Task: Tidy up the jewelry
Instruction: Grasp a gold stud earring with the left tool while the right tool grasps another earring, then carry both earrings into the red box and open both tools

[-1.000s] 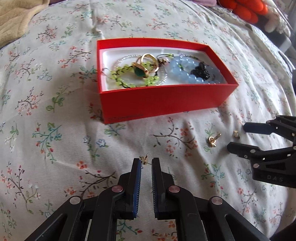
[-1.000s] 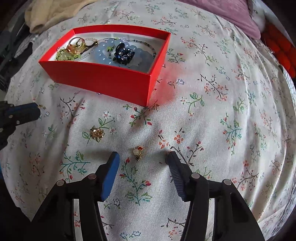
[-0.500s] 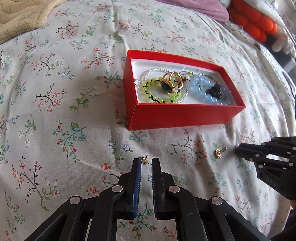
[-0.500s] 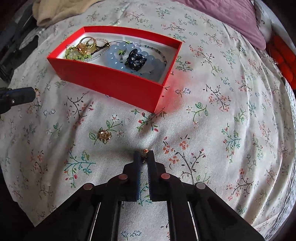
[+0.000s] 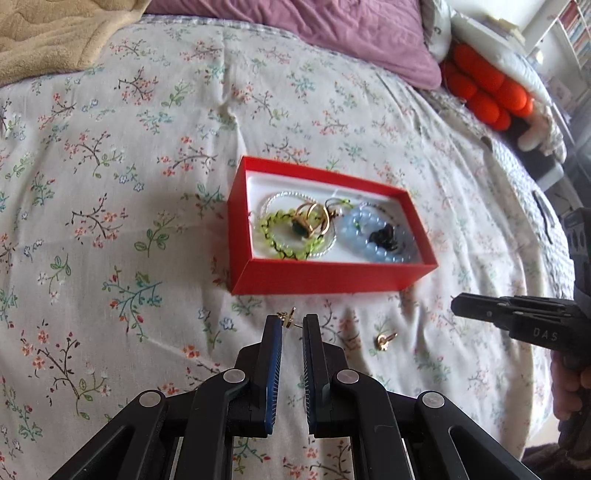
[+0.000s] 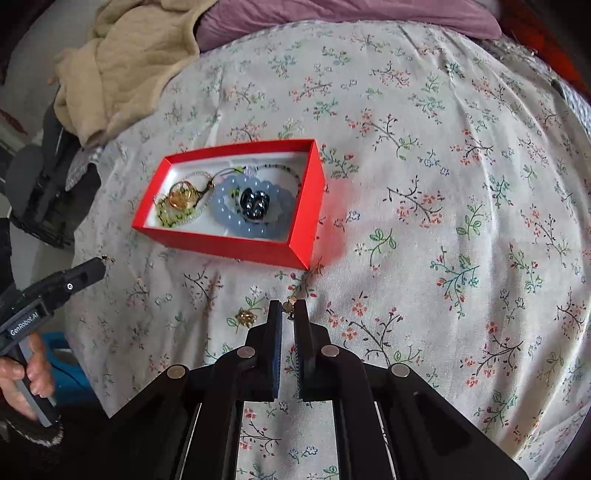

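Note:
A red jewelry box (image 5: pixel 325 275) (image 6: pixel 236 242) lies on the floral bedspread. It holds a green bead bracelet (image 5: pixel 284 236), a gold ring (image 5: pixel 314 218), a blue bead bracelet (image 5: pixel 376 236) (image 6: pixel 255 221) and a dark piece (image 6: pixel 255 201). My left gripper (image 5: pixel 291 321) is shut on a small gold earring (image 5: pixel 287 316), raised above the bed in front of the box. My right gripper (image 6: pixel 288 306) is shut on another small gold earring (image 6: pixel 289 304). A gold earring (image 5: pixel 384 339) (image 6: pixel 245 316) lies loose on the bedspread between the two grippers.
A beige blanket (image 6: pixel 122 62) and a purple pillow (image 5: pixel 332 33) lie at the far end of the bed. Orange balls (image 5: pixel 487 92) sit at the far right. The bed edge drops off at the left of the right wrist view.
My right gripper closed on the small earring and lifted it. Both grippers rose and pulled back from the bed, so the box looks smaller and farther away.

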